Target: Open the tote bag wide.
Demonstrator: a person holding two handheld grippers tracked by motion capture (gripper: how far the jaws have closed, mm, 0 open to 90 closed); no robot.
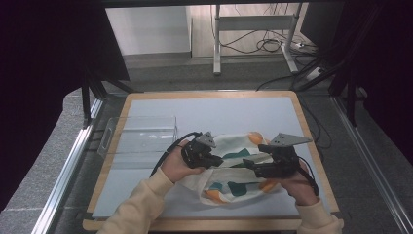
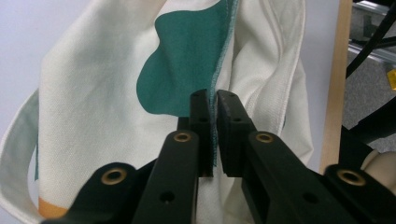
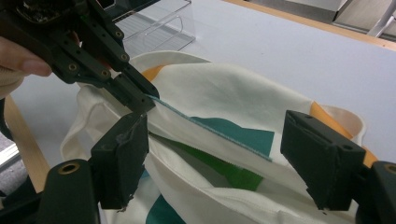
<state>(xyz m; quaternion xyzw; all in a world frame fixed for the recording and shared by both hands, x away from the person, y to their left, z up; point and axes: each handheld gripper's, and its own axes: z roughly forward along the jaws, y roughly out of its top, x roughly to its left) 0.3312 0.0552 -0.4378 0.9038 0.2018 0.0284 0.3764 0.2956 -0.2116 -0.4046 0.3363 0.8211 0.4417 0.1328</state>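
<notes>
A cream cloth bag (image 1: 233, 171) with teal and orange patches lies on the pale mat, near the front edge. My left gripper (image 1: 219, 160) comes in from the bag's left and is shut on the teal-stitched rim of the bag (image 2: 93, 93), the hem pinched between its pads (image 2: 213, 100). My right gripper (image 1: 246, 164) reaches in from the right, its jaws standing wide apart (image 3: 217, 126) on either side of the bag's mouth (image 3: 224, 93), not pressing on the cloth. In the right gripper view, the left gripper (image 3: 140, 100) holds the rim just above my right gripper's left jaw.
A clear plastic bin (image 1: 141, 136) lies on the mat to the left of the bag. The table's wooden border (image 1: 311, 141) runs close by my right hand. A desk frame and cables stand on the floor beyond the table.
</notes>
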